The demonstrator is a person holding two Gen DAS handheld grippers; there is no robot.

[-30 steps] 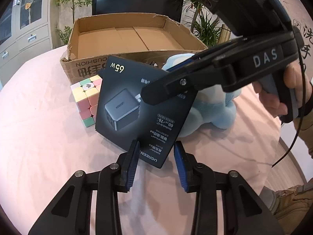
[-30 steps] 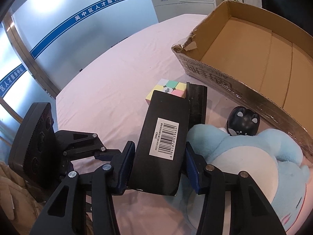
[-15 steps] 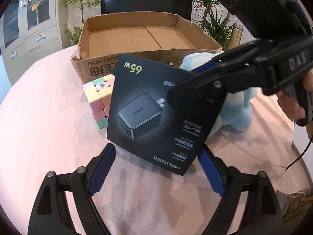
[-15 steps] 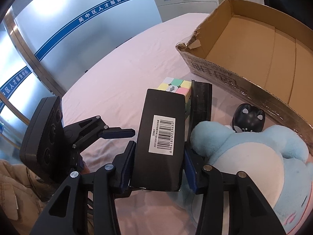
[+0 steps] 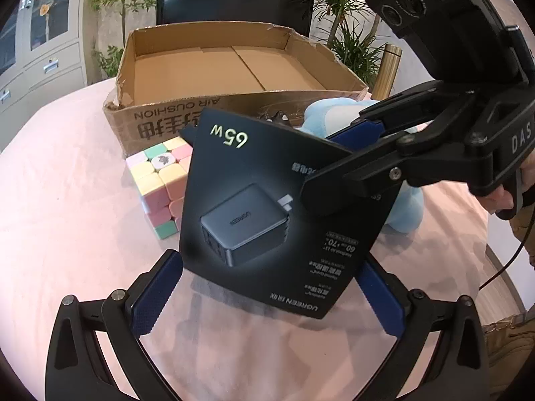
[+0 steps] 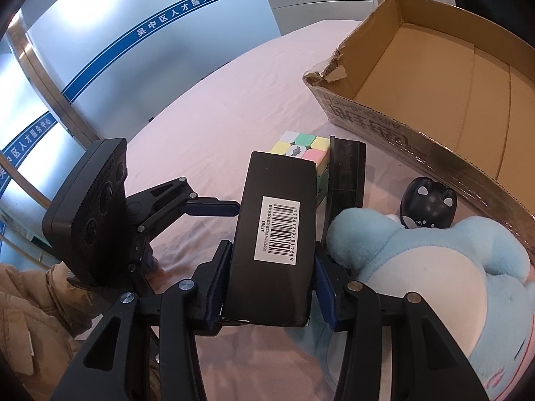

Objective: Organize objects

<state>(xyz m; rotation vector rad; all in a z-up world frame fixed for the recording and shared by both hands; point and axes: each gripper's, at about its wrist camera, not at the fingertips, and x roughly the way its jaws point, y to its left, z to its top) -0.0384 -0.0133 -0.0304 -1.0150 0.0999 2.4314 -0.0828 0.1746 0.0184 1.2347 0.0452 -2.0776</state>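
Since a sec ago the left hand-held gripper (image 5: 267,287) has just been opening, jaws now spread wide w/ the bottom edge of the charger box (image 5: 284,217) sitting between them but not pinched, so it's let go. The box also looks a bit nearer and bigger in the left view.

Right hand-held gripper (image 6: 267,280) is clamped on the narrow sides of the box, barcode face up, so imo it's carrying the whole thing now. Box is held up off the pink counter (image 5: 67,217), tilted, front face toward the left cam. Looks like a handover: left released so right can swing it over.

Just behind: pastel puzzle cube (image 5: 160,183) on the counter, half hidden by the box. Blue plush toy (image 6: 418,284) right beside the right jaw, prob touching it. Small black mouse-ish toy (image 6: 428,207) past that, near the carton wall.

Furthest: open cardboard carton (image 5: 127,77), nothing in it afaict. Guessing everything's headed in there.
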